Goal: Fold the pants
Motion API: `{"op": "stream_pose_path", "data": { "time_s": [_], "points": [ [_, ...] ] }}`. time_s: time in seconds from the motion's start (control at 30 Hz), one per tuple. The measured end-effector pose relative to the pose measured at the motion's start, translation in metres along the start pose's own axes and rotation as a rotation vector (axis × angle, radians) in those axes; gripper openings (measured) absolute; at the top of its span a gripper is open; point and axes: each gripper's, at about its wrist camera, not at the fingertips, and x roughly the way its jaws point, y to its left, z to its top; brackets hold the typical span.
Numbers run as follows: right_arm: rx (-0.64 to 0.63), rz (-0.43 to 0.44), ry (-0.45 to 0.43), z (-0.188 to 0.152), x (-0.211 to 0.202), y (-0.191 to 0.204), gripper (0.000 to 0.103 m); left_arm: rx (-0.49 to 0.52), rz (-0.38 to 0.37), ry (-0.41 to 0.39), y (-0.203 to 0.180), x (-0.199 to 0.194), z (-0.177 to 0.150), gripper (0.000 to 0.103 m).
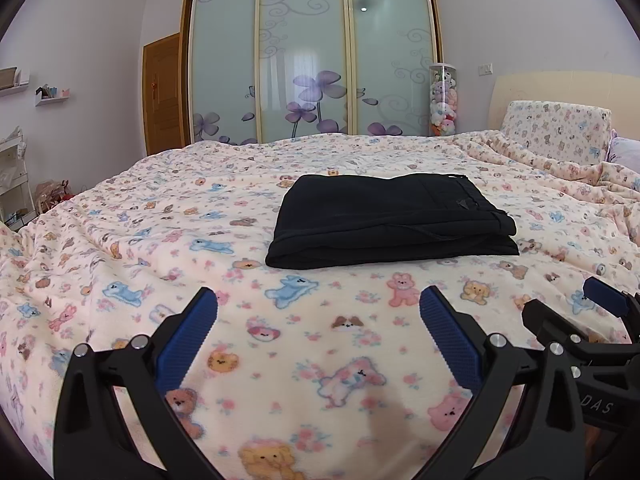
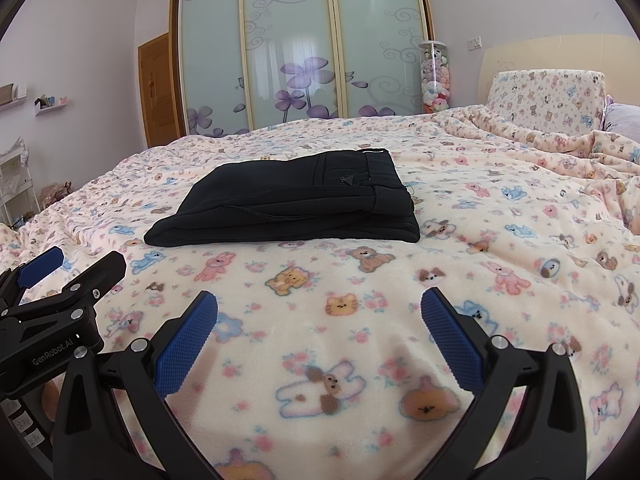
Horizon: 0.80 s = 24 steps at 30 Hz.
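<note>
We held both tools low over the bed, and neither touched the pants (image 1: pixel 392 222), which lay well ahead of us on the bear-print blanket (image 1: pixel 168 240) as a flat, stacked black rectangle with the waistband toward the headboard side. Our left gripper (image 1: pixel 319 312) stood with its fingers wide apart and nothing between them, and our right gripper (image 2: pixel 319 316) was likewise spread and empty, the two tools just beside each other. To our eye the fold looked finished, so the main risk was our own meddling: a fingertip catching the loose top layer near the waistband could drag it off the stack, and the plush blanket might bunch under the pile and skew its edges if we pushed at it. The drawstring-like cord along the near fold could also snag on a textured pad. Around us, the rumpled quilt (image 1: pixel 560 160) rose near the pillow (image 1: pixel 556 128) to the right, well apart from the pants, with the sliding wardrobe (image 1: pixel 308 60) and a tube of plush toys (image 1: pixel 442 100) beyond; nothing stood between us and the pile.
</note>
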Motion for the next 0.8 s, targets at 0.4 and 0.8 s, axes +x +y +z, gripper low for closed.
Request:
{"op": "stream_pose_path", "data": {
  "time_s": [0.4, 0.8],
  "points": [
    [0.001, 0.001, 0.0, 0.0002, 0.0002, -0.0002, 0.102, 0.0, 0.002, 0.002, -0.0003, 0.0001, 0.0001, 0.101],
    [0.001, 0.001, 0.001, 0.0004, 0.0006, -0.0002, 0.102, 0.003, -0.001, 0.009, 0.0025, 0.0021, -0.0012, 0.101]
  ]
}}
